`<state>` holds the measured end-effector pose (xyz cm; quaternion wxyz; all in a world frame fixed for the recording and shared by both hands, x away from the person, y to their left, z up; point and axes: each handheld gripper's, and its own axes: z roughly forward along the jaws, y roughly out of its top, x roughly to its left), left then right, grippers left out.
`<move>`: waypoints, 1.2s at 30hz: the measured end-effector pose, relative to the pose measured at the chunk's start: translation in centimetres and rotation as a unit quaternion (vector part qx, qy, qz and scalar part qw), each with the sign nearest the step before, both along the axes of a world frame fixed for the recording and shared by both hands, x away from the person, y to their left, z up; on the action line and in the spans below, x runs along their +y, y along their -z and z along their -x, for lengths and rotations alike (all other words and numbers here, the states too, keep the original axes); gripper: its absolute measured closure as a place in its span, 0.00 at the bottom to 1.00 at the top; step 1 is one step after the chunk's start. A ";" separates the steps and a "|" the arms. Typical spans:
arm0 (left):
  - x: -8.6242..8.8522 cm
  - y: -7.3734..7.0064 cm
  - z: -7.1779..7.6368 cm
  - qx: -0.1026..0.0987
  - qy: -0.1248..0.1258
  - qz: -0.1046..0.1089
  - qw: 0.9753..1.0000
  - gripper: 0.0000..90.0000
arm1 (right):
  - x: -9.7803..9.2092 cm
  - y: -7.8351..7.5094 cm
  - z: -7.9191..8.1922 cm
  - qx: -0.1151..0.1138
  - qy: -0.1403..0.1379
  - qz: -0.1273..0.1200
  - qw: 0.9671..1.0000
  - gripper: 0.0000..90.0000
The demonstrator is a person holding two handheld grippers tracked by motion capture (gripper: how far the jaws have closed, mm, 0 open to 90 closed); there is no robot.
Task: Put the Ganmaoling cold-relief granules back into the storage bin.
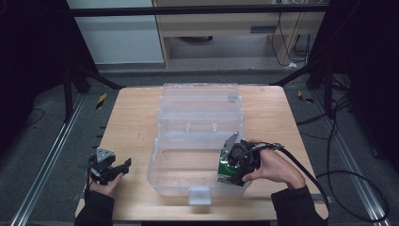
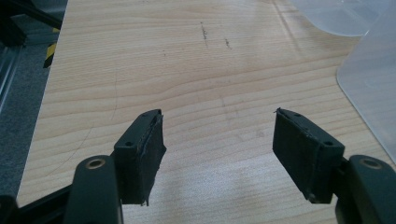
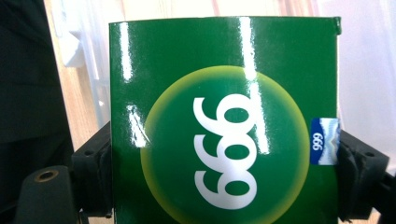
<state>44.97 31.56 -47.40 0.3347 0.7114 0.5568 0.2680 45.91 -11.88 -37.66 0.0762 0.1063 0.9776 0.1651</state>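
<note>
A green box (image 3: pixel 224 121) printed with a white "999" in a yellow-edged circle sits clamped between the jaws of my right gripper (image 3: pixel 224 182). From above, that right gripper (image 1: pixel 234 175) holds the green box (image 1: pixel 227 173) inside the right end of the clear plastic bin (image 1: pixel 162 181), close to its front wall. My left gripper (image 1: pixel 123 165) rests at the table's front left, jaws wide apart. In its own view the left gripper (image 2: pixel 217 154) has only bare wood between its fingers.
The clear bin's lid (image 1: pixel 200 106) lies folded open behind it, across the middle of the wooden table (image 1: pixel 127 122). A white latch tab (image 1: pixel 199 195) juts from the bin's front. The bin's corner (image 2: pixel 369 88) shows right of the left jaws. Cables trail on the floor to the right.
</note>
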 end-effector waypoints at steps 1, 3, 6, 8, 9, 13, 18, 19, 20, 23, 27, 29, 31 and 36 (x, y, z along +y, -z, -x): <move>0.0 0.0 0.0 0.000 0.000 0.000 1.000 0.37 | 0.0 0.1 -0.1 0.000 -0.003 0.001 1.000 0.17; 0.0 0.0 0.0 0.000 0.000 0.001 1.000 0.37 | 0.1 0.3 -0.1 0.004 -0.002 0.001 1.000 0.17; 0.0 0.0 0.0 0.000 0.000 0.001 1.000 0.37 | 0.0 0.8 -0.2 0.011 0.000 0.000 1.000 0.17; 0.0 0.0 0.0 0.000 0.000 0.000 1.000 0.37 | -0.1 1.3 -0.3 0.013 0.002 0.004 1.000 0.17; 0.0 0.0 0.0 0.000 0.000 0.000 1.000 0.37 | -0.1 1.5 -0.3 0.015 0.004 0.006 1.000 0.17; 0.0 0.0 0.0 0.000 0.000 0.000 1.000 0.37 | 0.0 1.8 -0.5 0.013 -0.001 0.013 1.000 0.17; 0.0 0.0 0.0 0.000 0.000 0.001 1.000 0.37 | 0.1 2.0 -0.5 0.018 -0.001 0.019 1.000 0.16; 0.0 0.0 0.0 0.000 0.000 0.000 1.000 0.37 | 0.0 2.1 -0.5 0.018 -0.001 0.020 1.000 0.16; 0.0 0.0 0.0 0.000 0.000 0.000 1.000 0.37 | 0.0 2.1 -0.6 0.019 0.000 0.018 1.000 0.16; 0.0 0.0 0.0 0.000 0.001 0.000 1.000 0.37 | -0.2 2.3 -0.6 0.021 0.004 0.019 1.000 0.16; 0.0 0.0 0.0 0.000 0.000 0.000 1.000 0.37 | -0.3 2.4 -0.6 0.019 0.005 0.012 1.000 0.16; 0.0 0.0 0.0 0.000 0.000 0.000 1.000 0.37 | -0.3 2.4 -0.6 0.021 0.007 0.012 1.000 0.16; 0.0 0.0 0.0 0.000 0.000 0.001 1.000 0.37 | -0.3 2.5 -0.6 0.022 0.007 0.013 1.000 0.16; 0.0 0.0 0.0 0.000 0.000 0.000 1.000 0.37 | -0.6 2.1 -0.6 0.018 0.008 0.009 1.000 0.14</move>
